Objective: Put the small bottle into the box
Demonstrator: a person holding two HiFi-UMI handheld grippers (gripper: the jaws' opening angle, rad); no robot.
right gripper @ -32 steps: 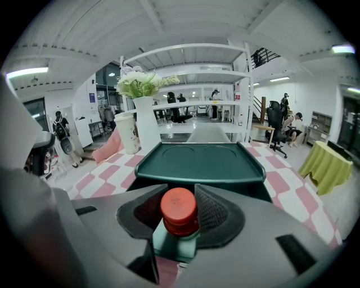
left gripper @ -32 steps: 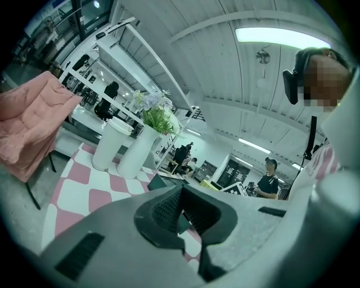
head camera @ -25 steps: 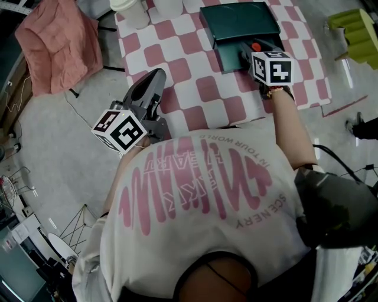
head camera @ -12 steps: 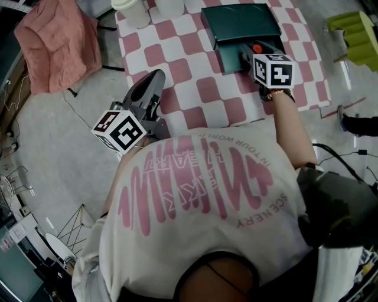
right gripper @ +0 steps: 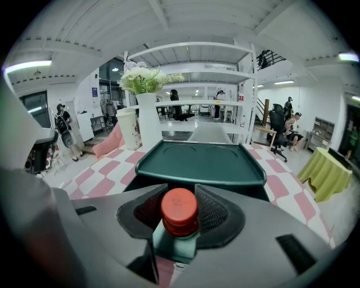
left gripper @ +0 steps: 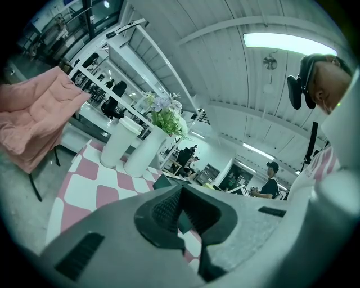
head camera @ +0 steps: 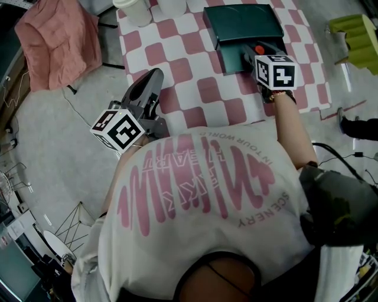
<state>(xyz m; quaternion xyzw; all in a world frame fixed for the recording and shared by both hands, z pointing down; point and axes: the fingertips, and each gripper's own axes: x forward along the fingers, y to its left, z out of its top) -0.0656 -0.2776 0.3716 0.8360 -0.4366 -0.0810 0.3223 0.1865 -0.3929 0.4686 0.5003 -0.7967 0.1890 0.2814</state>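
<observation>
The right claw (right gripper: 180,222), partly closed, pinches the small bottle (right gripper: 175,243) by its round red cap (right gripper: 179,209) beside the green box (right gripper: 199,163), so it could slip and miss.

Pink-and-white checkered tablecloth (head camera: 195,65) over table. White cup (head camera: 134,10) and white vase (right gripper: 147,121) of flowers (right gripper: 147,79) side by side at far left edge. Pink cloth (head camera: 56,41) draped over chair, left of table. Yellow-green cloth (head camera: 357,32) at right, apart from table. Grey floor (head camera: 59,153).
</observation>
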